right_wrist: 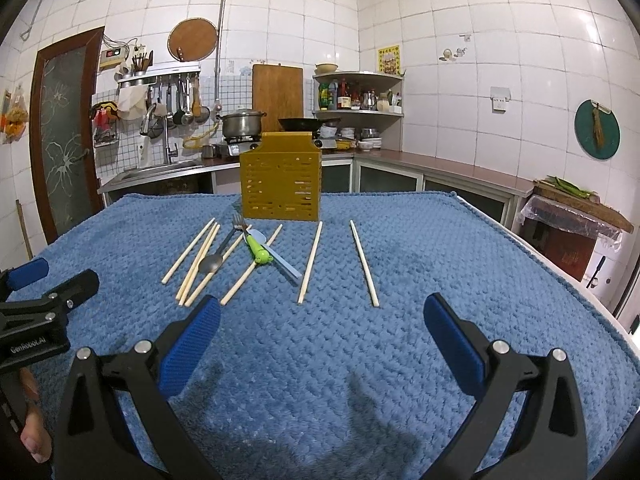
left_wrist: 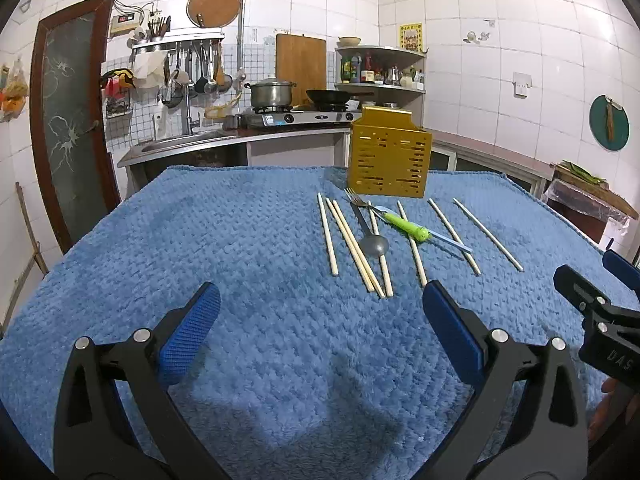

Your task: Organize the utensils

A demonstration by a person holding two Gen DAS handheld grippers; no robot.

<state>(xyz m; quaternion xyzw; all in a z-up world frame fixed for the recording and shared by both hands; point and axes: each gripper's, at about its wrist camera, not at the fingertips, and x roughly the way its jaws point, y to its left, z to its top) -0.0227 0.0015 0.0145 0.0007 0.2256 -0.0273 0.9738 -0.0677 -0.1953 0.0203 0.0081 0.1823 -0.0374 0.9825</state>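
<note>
Both claws are held wide apart and empty above the near part of the counter covered with a blue textured towel (right_wrist: 400, 360): the left claw (left_wrist: 320, 308) short of the utensil row, the right claw (right_wrist: 322, 320) just short of the chopstick ends. The utensils lie loose in front of a mustard-yellow perforated plastic holder (right_wrist: 281, 178), which stands upright at the far side. Pale wooden chopsticks (right_wrist: 308, 262) are spread in a fan; several on the left cross or touch a grey metal spoon (right_wrist: 211, 263) and a metal fork (right_wrist: 239, 222), and a green-handled utensil with a pale blue end (right_wrist: 259, 250) lies across one stick. Two chopsticks on the right lie apart from the rest.

The chopsticks are judged light, stiff and thin, likely to roll or sink slightly into the soft pile, so a pinch near mid-length is advised. The spoon is judged smooth and slippery; its narrow handle offers the better hold.
</note>
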